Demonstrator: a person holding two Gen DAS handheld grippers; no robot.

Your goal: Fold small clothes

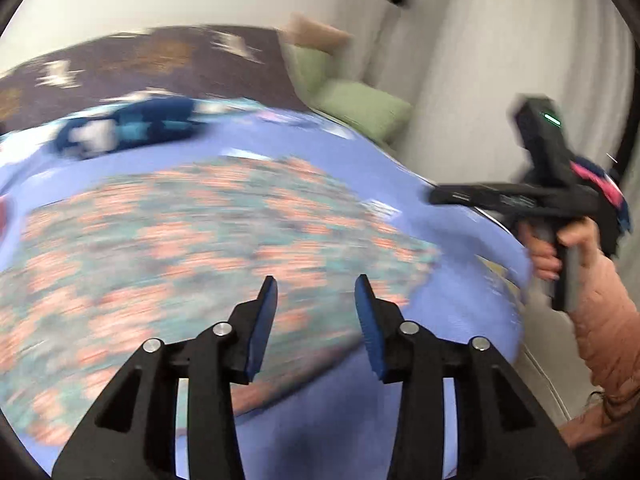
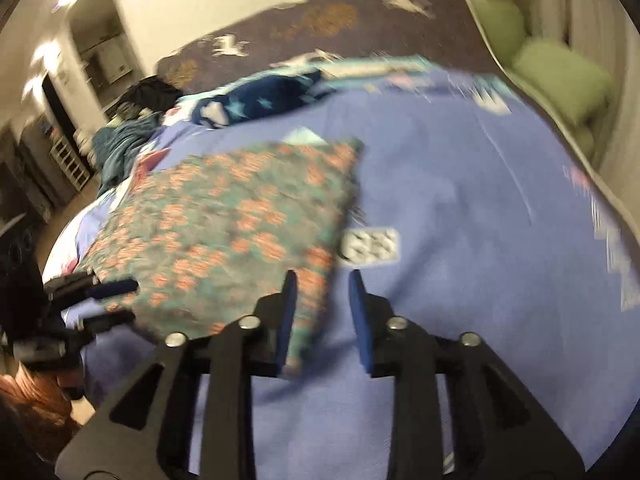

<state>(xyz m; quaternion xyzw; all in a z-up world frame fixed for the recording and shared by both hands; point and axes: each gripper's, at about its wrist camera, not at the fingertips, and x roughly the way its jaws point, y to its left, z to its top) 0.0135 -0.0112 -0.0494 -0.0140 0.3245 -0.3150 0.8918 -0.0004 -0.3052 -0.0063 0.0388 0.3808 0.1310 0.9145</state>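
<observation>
A teal garment with pink flowers (image 1: pixel 200 240) (image 2: pixel 224 232) lies spread flat on the blue bedspread (image 1: pixel 452 280) (image 2: pixel 460 200). My left gripper (image 1: pixel 317 280) hovers open over the garment's near part, with nothing between its blue pads. Over the garment's near right corner my right gripper (image 2: pixel 323 274) is also open and holds nothing. The left gripper (image 2: pixel 116 302) shows again at the left edge of the right wrist view, by the garment's left side. A hand (image 1: pixel 560 248) in a pink sleeve holds the other gripper's handle at the right. Both views are blurred.
A navy star-patterned garment (image 1: pixel 132 128) (image 2: pixel 260 100) lies at the far side of the bed, with a dark patterned blanket (image 1: pixel 160 56) (image 2: pixel 320 20) behind it. Green cushions (image 1: pixel 360 104) (image 2: pixel 560 76) sit at the far right by the wall. Teal cloth (image 2: pixel 120 140) is heaped at the far left.
</observation>
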